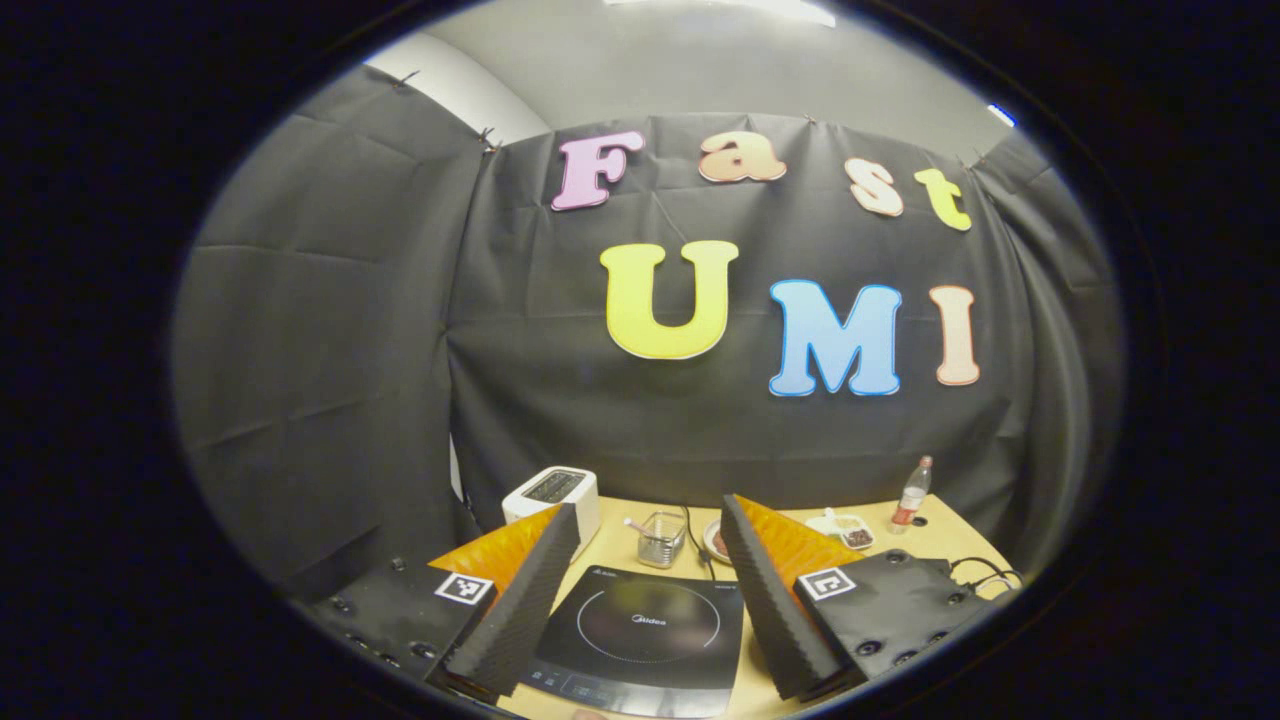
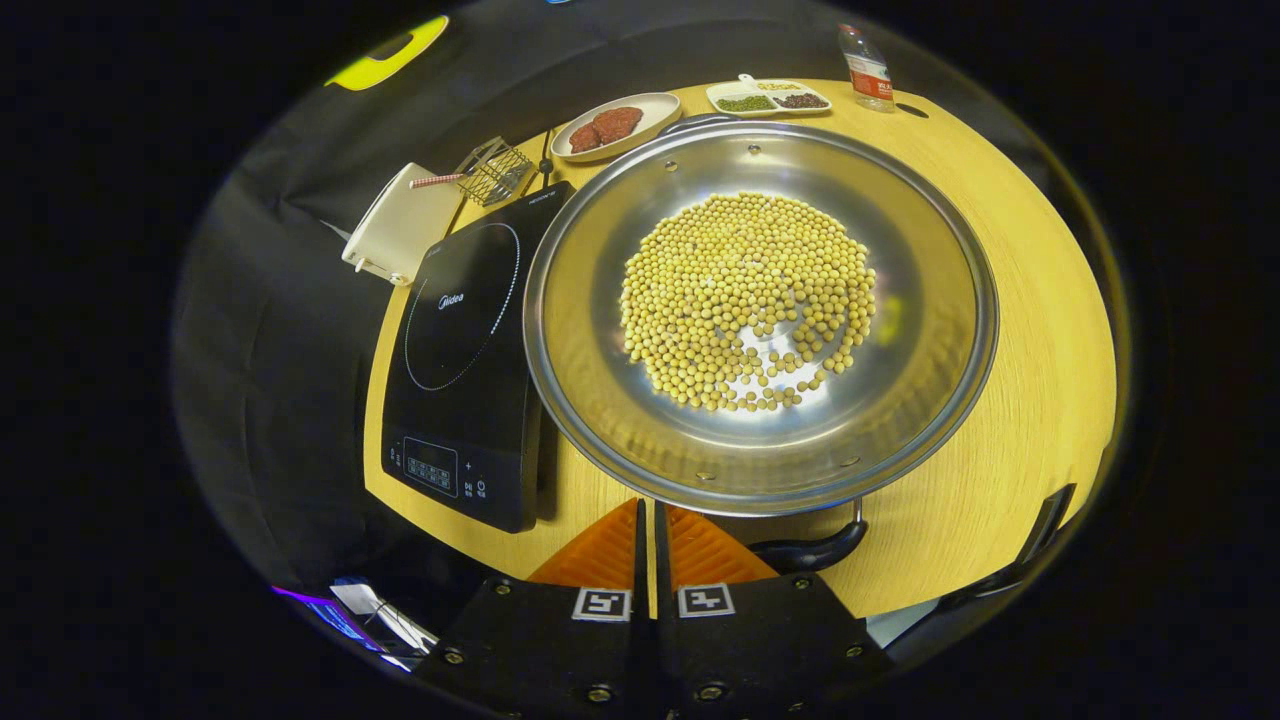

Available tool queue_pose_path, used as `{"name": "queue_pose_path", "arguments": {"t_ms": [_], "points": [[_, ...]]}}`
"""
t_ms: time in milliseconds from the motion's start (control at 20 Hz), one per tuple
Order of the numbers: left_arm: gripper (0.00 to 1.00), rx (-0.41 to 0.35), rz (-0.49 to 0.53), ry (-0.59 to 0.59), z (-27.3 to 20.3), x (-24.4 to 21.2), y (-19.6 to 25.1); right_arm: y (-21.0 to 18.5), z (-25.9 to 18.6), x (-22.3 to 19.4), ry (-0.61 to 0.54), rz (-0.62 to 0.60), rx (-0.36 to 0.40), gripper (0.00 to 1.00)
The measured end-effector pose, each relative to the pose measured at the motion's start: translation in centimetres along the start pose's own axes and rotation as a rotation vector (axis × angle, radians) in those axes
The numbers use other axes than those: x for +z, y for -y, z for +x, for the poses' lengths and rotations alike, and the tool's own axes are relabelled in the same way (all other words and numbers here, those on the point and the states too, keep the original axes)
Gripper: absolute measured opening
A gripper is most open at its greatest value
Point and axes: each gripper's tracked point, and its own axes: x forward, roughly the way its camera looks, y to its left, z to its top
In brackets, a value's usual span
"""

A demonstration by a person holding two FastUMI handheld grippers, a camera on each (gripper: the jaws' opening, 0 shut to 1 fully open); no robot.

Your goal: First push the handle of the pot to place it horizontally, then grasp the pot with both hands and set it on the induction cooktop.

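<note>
in the right gripper view the steel pot (image 2: 760, 310), holding a layer of yellow beans (image 2: 745, 300), sits on the wooden table (image 2: 1040, 330) just right of the black induction cooktop (image 2: 465, 350), its dark handle (image 2: 812, 550) at the near rim. the right gripper (image 2: 647, 530) hovers just beside that handle, fingers clenched together on nothing. in the left gripper view the left gripper (image 1: 645, 590) hangs spread wide above the cooktop (image 1: 640, 635), a white toaster (image 1: 553, 497) at the far left.
</note>
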Motion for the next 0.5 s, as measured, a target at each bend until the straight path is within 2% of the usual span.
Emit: {"name": "queue_pose_path", "arguments": {"t_ms": [50, 150, 200, 350, 400, 500], "points": [[0.95, -0.005, -0.001, 0.000, 0.1, 0.0, 0.3, 0.1, 0.0, 0.0, 0.001, 0.009, 0.002, 0.03], [0.92, -0.017, 0.002, -0.001, 0.4, 0.1, 1.0, 0.5, -0.1, 0.0, 0.002, 0.021, 0.007, 0.03], [0.95, -0.023, 0.006, -0.002, 0.5, -0.1, 1.2, 0.7, -0.2, 0.0, 0.003, 0.023, 0.007, 0.03], [0.95, -0.038, 0.008, 0.000, 0.6, 0.2, 2.1, 1.6, -0.4, 0.1, 0.008, 0.033, 0.003, 0.03], [0.92, -0.043, 0.008, 0.000, 0.6, 0.1, 2.4, 1.9, -0.5, 0.0, 0.010, 0.037, 0.002, 0.03], [0.92, -0.053, 0.008, 0.001, 0.7, 0.1, 3.1, 2.5, -0.9, -0.1, 0.013, 0.044, 0.000, 0.03]]}}
